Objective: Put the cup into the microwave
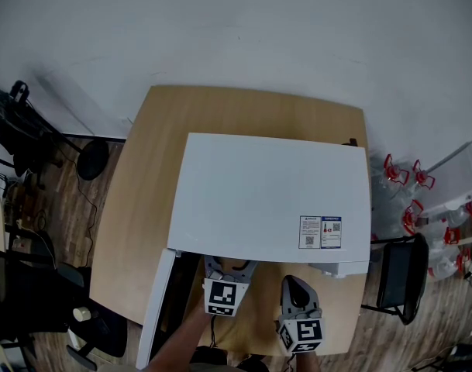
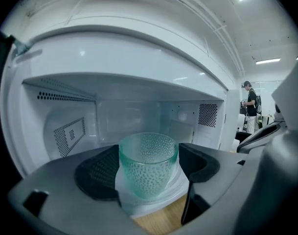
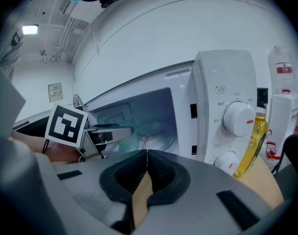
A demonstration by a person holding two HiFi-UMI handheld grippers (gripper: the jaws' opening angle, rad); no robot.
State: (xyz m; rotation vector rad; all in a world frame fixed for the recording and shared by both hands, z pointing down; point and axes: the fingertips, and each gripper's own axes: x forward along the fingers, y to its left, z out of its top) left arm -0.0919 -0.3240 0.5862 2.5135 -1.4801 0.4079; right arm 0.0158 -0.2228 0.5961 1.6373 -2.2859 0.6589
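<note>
A pale green dimpled glass cup (image 2: 149,165) stands upright between the black pads of my left gripper (image 2: 149,173), which is shut on it. The cup hangs at the open mouth of the white microwave (image 1: 274,196), over the front sill, with the white cavity (image 2: 139,114) behind it. In the head view the left gripper (image 1: 229,266) reaches under the microwave's front edge and the cup is hidden. My right gripper (image 1: 295,287) hovers in front of the control panel (image 3: 227,116); in its own view the right gripper (image 3: 145,169) is shut with nothing in it.
The microwave door (image 1: 154,308) hangs open at the front left. A yellow oil bottle (image 3: 254,141) stands right of the microwave. Beside the wooden table (image 1: 142,208) are a black chair (image 1: 398,273) and water jugs (image 1: 410,200). A person (image 2: 249,104) stands far off.
</note>
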